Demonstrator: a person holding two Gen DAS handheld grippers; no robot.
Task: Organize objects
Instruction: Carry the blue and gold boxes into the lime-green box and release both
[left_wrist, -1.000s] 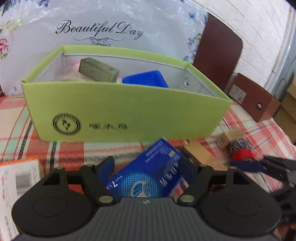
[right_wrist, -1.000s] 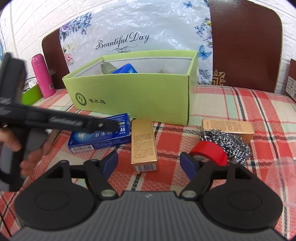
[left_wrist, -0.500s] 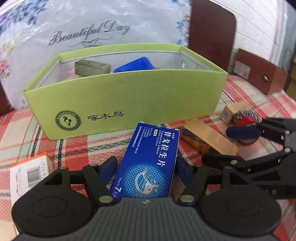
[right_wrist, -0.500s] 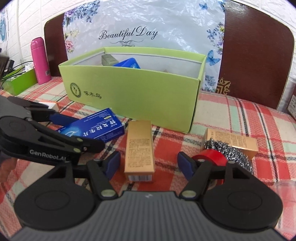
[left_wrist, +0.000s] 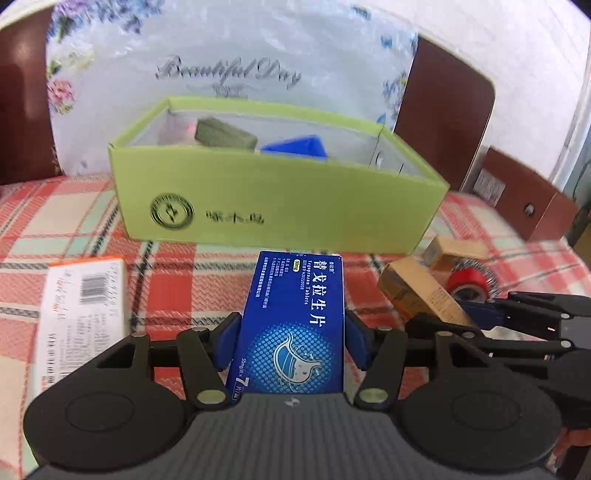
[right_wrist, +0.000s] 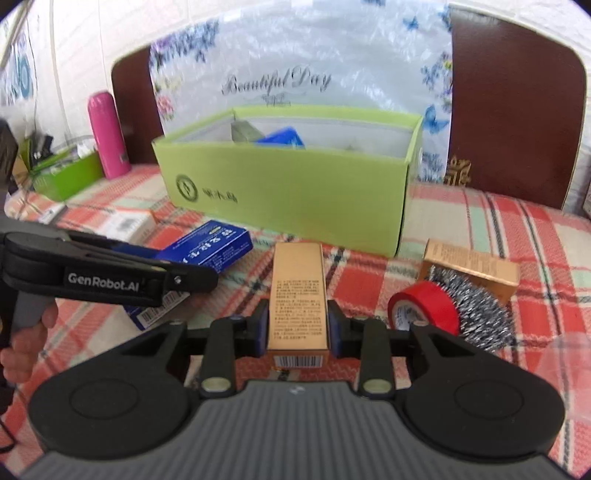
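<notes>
Closed in from open on both sides, left gripper (left_wrist: 291, 341) closing on the blue box (left_wrist: 295, 325), right gripper (right_wrist: 297, 326) closing on the gold box (right_wrist: 298, 295), both light stiff cartons pinched by their long sides before the green bin (left_wrist: 280, 206).

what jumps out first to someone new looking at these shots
The open lime-green cardboard box at the middle of the red plaid tablecloth dominates. In front of it, the left gripper is closing on a blue tablet carton, the right gripper on a slim gold carton.

Blue tablet box (left_wrist: 295, 325) lengthwise between closing jaws, gold carton (right_wrist: 298, 295) likewise
</notes>
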